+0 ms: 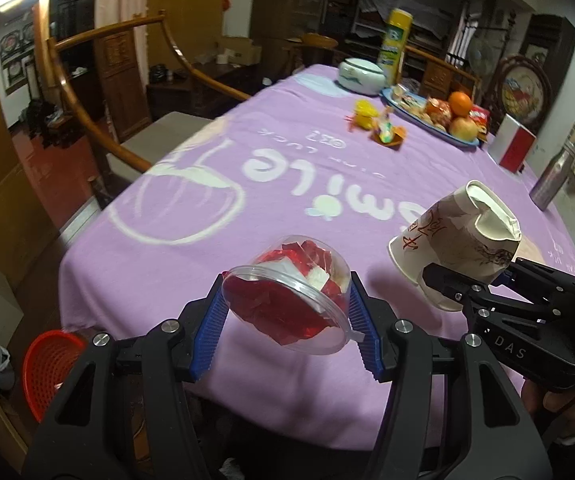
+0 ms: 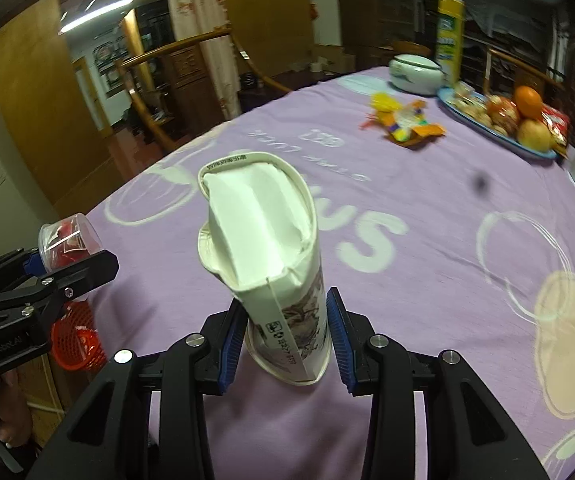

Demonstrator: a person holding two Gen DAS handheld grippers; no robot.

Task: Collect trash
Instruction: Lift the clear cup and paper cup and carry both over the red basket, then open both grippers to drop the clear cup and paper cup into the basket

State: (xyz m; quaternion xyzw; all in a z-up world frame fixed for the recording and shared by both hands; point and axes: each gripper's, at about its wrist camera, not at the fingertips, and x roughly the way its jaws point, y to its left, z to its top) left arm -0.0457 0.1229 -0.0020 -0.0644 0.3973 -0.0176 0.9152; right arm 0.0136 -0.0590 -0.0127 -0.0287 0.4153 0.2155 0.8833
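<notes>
Clear cup (image 1: 287, 292) between left tool (image 1: 287, 316) pads; crushed paper cup (image 2: 263, 264) between right tool (image 2: 287, 336) pads.

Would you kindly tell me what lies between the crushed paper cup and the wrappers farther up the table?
Only bare purple tablecloth, seen in the right wrist view.

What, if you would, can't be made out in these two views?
- Red basket: contents hidden; left gripper and the table edge cover it in both views.
- Wrappers mid-table: motion-blurred, print unreadable.
- Crushed paper cup: inside hidden, rim folded shut.
</notes>
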